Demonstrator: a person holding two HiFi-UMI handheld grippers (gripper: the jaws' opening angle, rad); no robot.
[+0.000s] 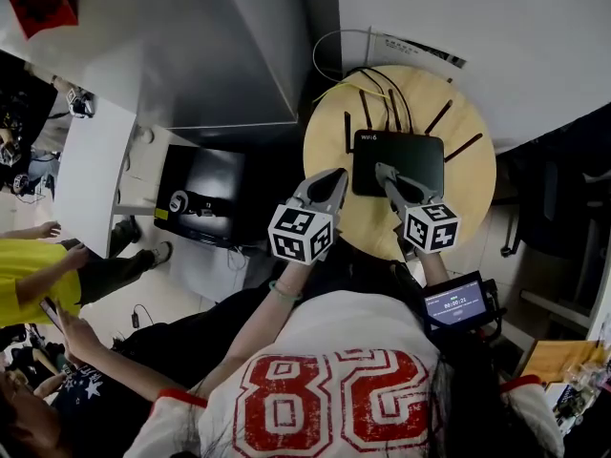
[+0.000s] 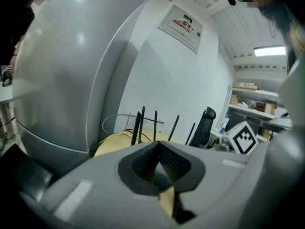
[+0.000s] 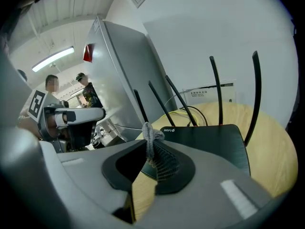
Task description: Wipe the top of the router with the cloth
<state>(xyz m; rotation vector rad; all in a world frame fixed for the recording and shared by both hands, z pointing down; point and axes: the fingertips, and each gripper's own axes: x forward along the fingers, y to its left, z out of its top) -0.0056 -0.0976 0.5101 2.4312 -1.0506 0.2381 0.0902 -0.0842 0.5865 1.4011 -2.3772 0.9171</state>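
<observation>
- Black router [image 1: 406, 160] lies flat on the round wooden surface [image 1: 468, 198], towards the wall side, with its thin antennas [image 1: 366, 110] standing up along the back and sides.
- Right hand-held gripper [image 1: 382, 170]: tips over the near left part of the router top. In the right gripper view its jaws are pressed together on a grey cloth [image 3: 151, 136], and a small tuft sticks up above the tips. Cannot tell whether the cloth touches the router.
- Left hand-held gripper [image 1: 336, 175]: just left of the router, over the edge of the surface, apart from the right one. In the left gripper view its jaws are pressed together at the tips with nothing between them.
- Yellow cable [image 1: 339, 89] and black cables run off the back of the surface towards the white wall.
- Black office chair [image 2: 205, 125] stands beyond the surface.
</observation>
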